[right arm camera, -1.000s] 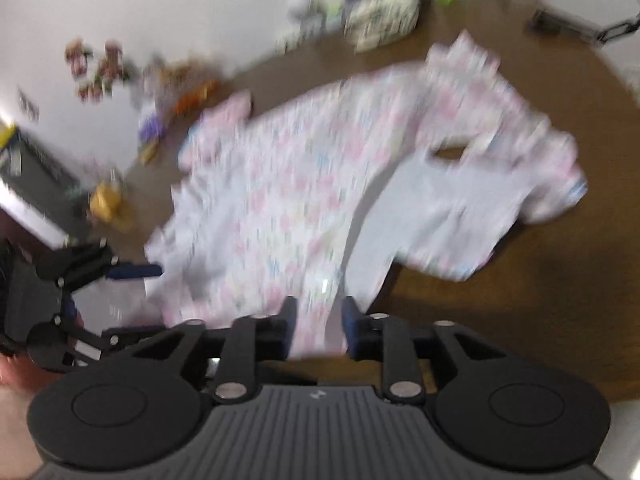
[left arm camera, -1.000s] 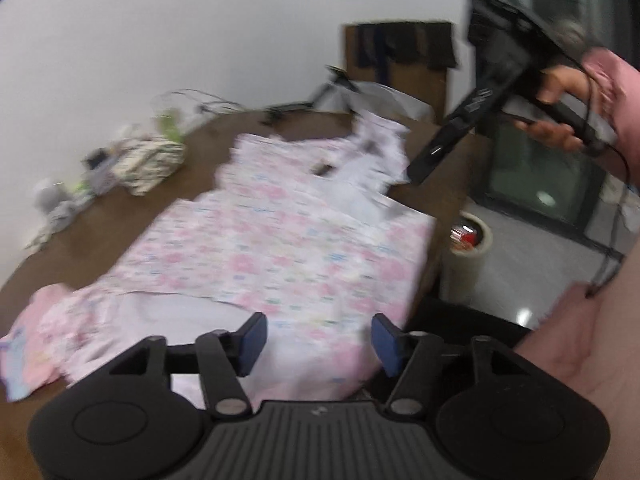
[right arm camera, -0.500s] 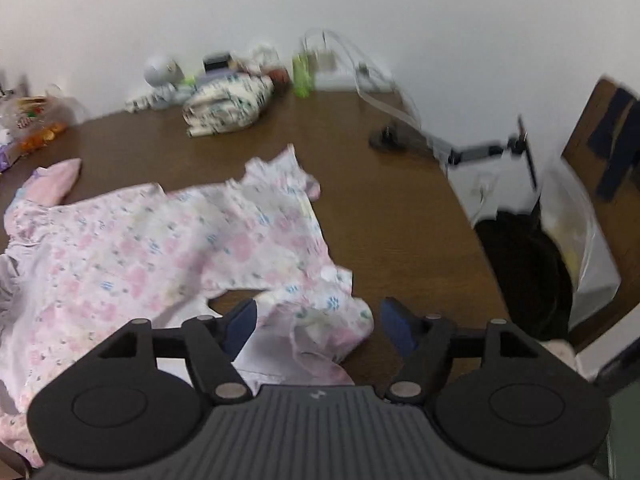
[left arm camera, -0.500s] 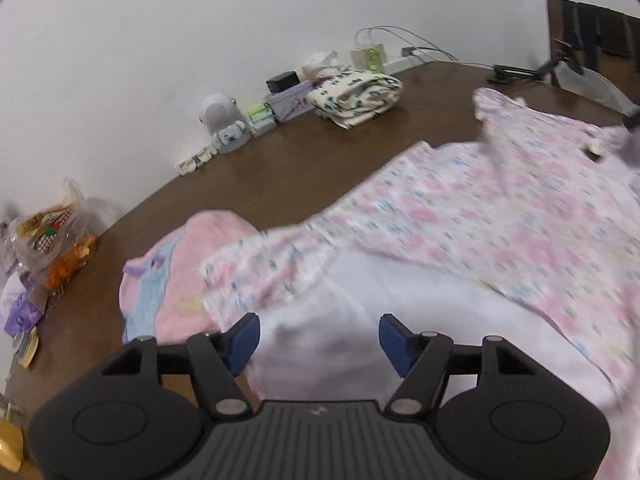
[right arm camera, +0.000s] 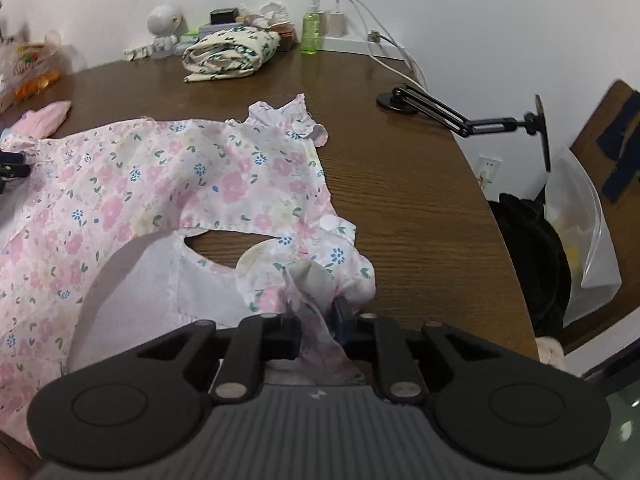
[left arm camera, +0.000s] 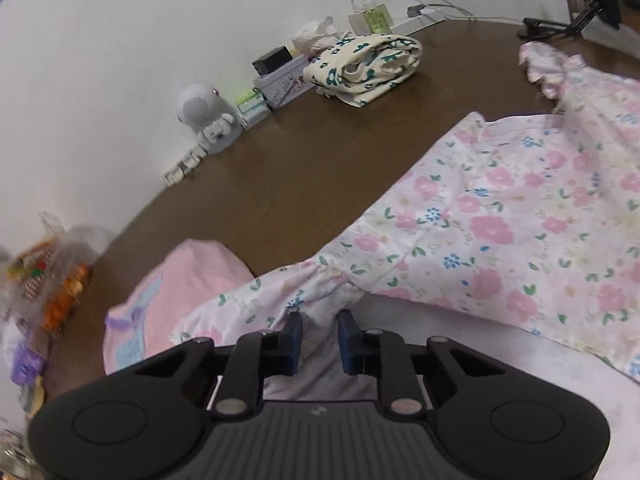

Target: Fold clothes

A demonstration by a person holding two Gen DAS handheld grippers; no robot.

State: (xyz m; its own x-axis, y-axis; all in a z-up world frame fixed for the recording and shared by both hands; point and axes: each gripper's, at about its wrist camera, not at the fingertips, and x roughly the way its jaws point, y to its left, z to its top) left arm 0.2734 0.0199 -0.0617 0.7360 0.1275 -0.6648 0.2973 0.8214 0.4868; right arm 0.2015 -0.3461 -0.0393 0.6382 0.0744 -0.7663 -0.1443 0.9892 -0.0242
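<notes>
A pink floral dress (left arm camera: 500, 232) lies spread on the brown table (left arm camera: 304, 168), its pale lining showing along the near edge. My left gripper (left arm camera: 319, 330) is shut on a gathered ruffle of the dress at its near left corner. In the right wrist view the dress (right arm camera: 132, 192) spreads to the left, with a neck opening showing bare table. My right gripper (right arm camera: 316, 320) is shut on a bunched fold of the dress at its near right shoulder. The left gripper's tips (right arm camera: 10, 164) show at the far left edge.
A pink garment (left arm camera: 176, 280) lies left of the dress. A folded cream floral cloth (right arm camera: 230, 54), a white robot speaker (left arm camera: 206, 118), boxes, a green bottle (right arm camera: 310, 30) and cables line the wall. A black phone-holder arm (right arm camera: 460, 116) sits at the table's right edge, snack bags (left arm camera: 48, 276) at far left.
Both grippers have closed from open onto the dress: the left on the near left ruffle, the right on the near right shoulder. Both views have moved closer to the cloth.
</notes>
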